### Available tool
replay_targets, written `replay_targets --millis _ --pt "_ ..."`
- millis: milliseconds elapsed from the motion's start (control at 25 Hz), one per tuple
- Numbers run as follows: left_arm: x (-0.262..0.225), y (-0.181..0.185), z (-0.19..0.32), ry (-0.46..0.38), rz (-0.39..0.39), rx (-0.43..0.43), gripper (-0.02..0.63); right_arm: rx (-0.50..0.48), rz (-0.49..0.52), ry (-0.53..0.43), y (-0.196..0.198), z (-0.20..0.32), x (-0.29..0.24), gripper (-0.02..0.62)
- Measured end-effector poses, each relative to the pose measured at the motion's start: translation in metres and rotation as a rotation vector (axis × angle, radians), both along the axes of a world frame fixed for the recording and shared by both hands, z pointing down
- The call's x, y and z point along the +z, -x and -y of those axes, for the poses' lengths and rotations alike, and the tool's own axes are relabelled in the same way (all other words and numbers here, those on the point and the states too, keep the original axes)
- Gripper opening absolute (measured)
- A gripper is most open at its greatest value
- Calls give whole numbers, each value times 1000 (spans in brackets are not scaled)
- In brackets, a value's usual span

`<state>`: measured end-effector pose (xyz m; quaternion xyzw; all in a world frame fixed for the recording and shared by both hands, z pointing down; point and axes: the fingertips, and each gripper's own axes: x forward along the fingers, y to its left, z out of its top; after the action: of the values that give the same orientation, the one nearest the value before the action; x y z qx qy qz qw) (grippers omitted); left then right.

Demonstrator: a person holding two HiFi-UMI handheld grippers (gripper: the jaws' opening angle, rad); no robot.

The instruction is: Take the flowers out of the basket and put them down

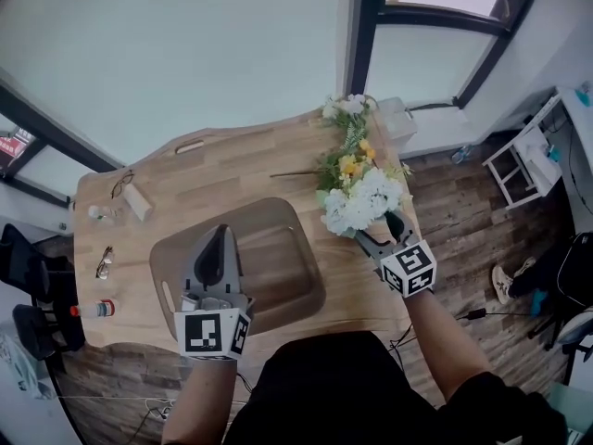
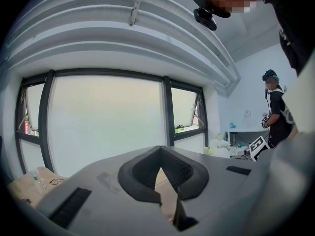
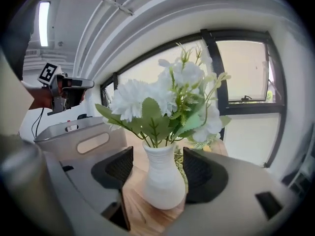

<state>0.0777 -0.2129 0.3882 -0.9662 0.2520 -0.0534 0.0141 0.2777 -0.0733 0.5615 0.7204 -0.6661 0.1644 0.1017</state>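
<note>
A white ribbed vase (image 3: 160, 183) of white flowers (image 1: 363, 200) stands on the wooden table (image 1: 232, 170), right of the basket. My right gripper (image 3: 155, 167) is open around the vase; a narrow gap shows between each pad and the vase. In the head view this gripper (image 1: 384, 227) reaches in under the blooms. The empty brown basket (image 1: 295, 290) sits at the table's front; its wall with a handle slot (image 3: 91, 142) shows left of the vase. My left gripper (image 1: 220, 235) hovers over the basket, shut, with nothing in it (image 2: 165, 183).
Behind the vase stand a yellow bouquet (image 1: 350, 163) and another white bunch (image 1: 346, 108). A white box (image 1: 398, 119) sits at the far right corner. Two pairs of glasses (image 1: 121, 184) (image 1: 104, 261) and a small bottle (image 1: 96, 309) lie at the left. A person (image 2: 275, 113) stands in the room.
</note>
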Motion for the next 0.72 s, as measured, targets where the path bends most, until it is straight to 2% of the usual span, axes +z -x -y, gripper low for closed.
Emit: replay_targets --millis 480,520,720 --pt "-13 19 -16 -29 -35 46 0 65 -82 -62 14 -44 -52 311" --pt "-14 20 -18 -32 -35 54 0 75 -85 -73 14 -48 -59 298" --pt "-6 23 -27 -32 -32 74 0 70 -119 -112 25 -58 -87 110"
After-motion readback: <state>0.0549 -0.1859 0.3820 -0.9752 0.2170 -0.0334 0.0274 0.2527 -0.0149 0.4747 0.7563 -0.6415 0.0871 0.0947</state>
